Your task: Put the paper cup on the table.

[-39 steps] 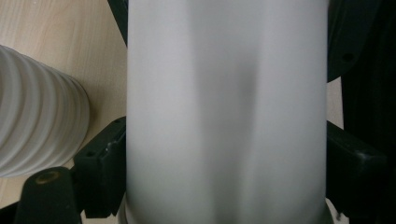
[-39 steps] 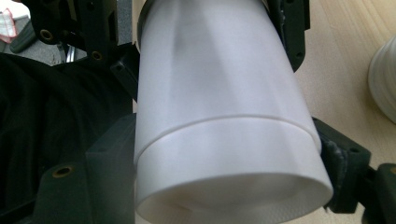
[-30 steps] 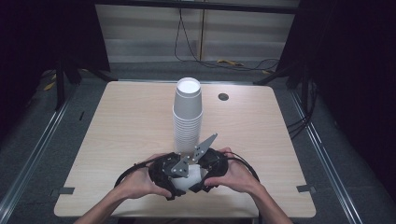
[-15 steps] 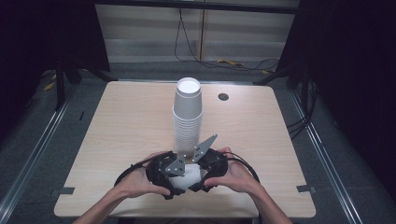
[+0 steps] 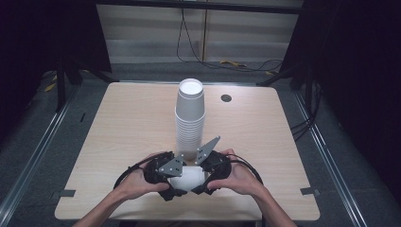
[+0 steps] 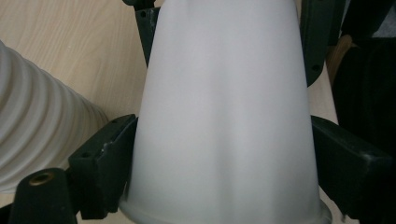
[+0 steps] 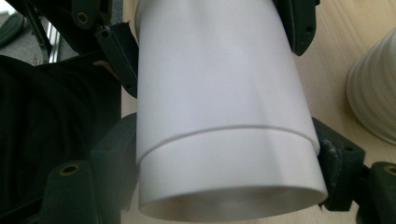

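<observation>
Around the worktop
The light wood worktop (image 5: 118, 127) has a small dark round hole (image 5: 226, 98). Black cables (image 5: 189, 42) lie behind it.

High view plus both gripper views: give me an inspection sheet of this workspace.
Surface: light wooden table, round dark grommet near the far edge.
Job's things: tall stack of white cups upright at centre; nested white cups lying between both claws, a seam showing where one sits inside the other.
Clutter: nothing seen.
Grippers: left claw and right claw each closed on the nested cups.
Cables: black loops trail from each gripper; wires on the floor behind.
Surroundings: dark curtains, grey floor, tape marks.
</observation>
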Demonstrator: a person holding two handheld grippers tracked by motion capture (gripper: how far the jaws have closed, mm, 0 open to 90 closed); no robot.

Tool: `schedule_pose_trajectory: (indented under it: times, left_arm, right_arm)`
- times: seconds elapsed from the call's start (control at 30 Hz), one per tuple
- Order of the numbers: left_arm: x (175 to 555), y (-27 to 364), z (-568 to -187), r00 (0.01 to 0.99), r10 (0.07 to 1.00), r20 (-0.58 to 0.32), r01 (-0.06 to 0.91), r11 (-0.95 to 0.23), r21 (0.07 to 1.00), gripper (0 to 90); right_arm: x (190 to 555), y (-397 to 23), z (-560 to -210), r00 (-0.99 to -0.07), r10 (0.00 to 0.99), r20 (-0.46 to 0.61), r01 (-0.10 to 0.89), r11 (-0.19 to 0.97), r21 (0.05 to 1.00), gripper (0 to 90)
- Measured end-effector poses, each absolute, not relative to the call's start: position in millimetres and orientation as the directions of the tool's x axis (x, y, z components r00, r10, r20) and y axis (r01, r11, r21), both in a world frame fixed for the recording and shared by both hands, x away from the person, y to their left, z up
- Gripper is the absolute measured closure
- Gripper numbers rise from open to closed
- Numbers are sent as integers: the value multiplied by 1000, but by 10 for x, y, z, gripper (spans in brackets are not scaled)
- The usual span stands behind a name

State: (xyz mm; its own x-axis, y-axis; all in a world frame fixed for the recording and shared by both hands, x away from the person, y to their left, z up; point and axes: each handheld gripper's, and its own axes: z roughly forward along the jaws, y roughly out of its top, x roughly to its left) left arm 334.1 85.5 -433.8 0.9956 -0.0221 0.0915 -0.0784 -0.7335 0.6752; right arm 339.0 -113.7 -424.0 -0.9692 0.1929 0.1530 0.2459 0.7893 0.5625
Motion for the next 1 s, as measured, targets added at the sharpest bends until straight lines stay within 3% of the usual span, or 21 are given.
schedule_pose_trajectory:
  times: [0.27,0.43,1.0]
  left_arm:
    - [3355,902,-4312,997,-16,73,-64,-697,714,139]
    - [3375,941,-4315,1000,6,8,-2,-657,754,143]
    - [3373,972,-4260,999,45,8,22,-609,793,157]
  right_arm:
    - [3383,-1154,-4216,-970,187,155,242,781,575,234]
    - [3369,-1159,-4218,-969,186,162,246,782,573,234]
    - [3401,-1212,-4292,-964,199,176,264,782,564,232]
